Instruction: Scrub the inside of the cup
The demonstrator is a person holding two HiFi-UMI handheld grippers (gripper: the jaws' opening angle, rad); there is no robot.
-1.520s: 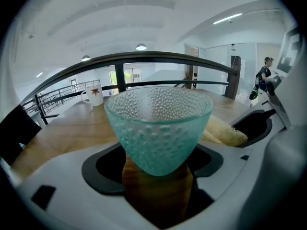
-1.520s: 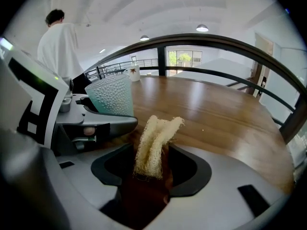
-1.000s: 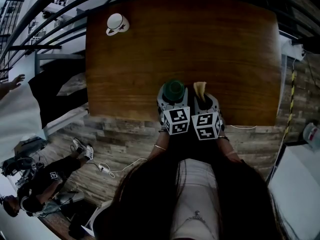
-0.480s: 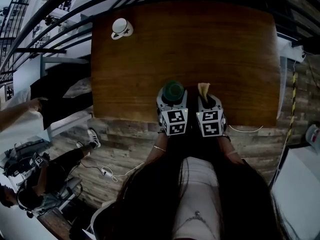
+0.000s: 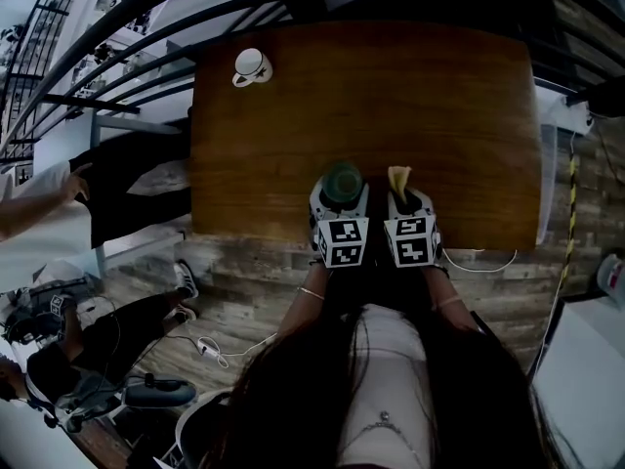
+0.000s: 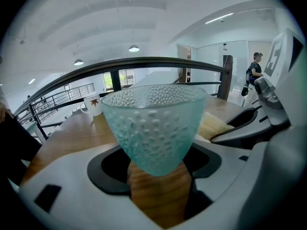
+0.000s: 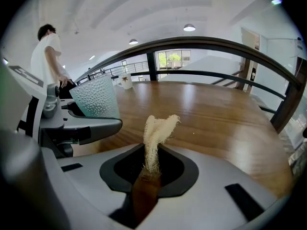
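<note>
A green dimpled glass cup (image 5: pixel 342 180) (image 6: pixel 153 123) stands upright between the jaws of my left gripper (image 5: pixel 341 191) (image 6: pixel 156 169), which is shut on its lower part. It also shows at the left of the right gripper view, cup (image 7: pixel 96 97). My right gripper (image 5: pixel 405 195) (image 7: pixel 148 169) has just been closing, and its jaws are shut on a pale fibrous scrub pad (image 5: pixel 398 176) (image 7: pixel 156 131). The pad sticks up folded, just right of the cup and outside it. Both grippers sit side by side at the near edge of the wooden table (image 5: pixel 439 96).
A white mug (image 5: pixel 252 65) (image 6: pixel 93 104) with a leaf print stands at the table's far left corner. A dark railing (image 7: pixel 216 44) runs behind the table. People are on the floor at the left (image 5: pixel 59 213). A white cable (image 5: pixel 483 258) lies below the table's near edge.
Both grippers stay side by side at the table's near edge with the cup and pad. The head view has shifted, so the table sits further right. The people at the left have moved.
</note>
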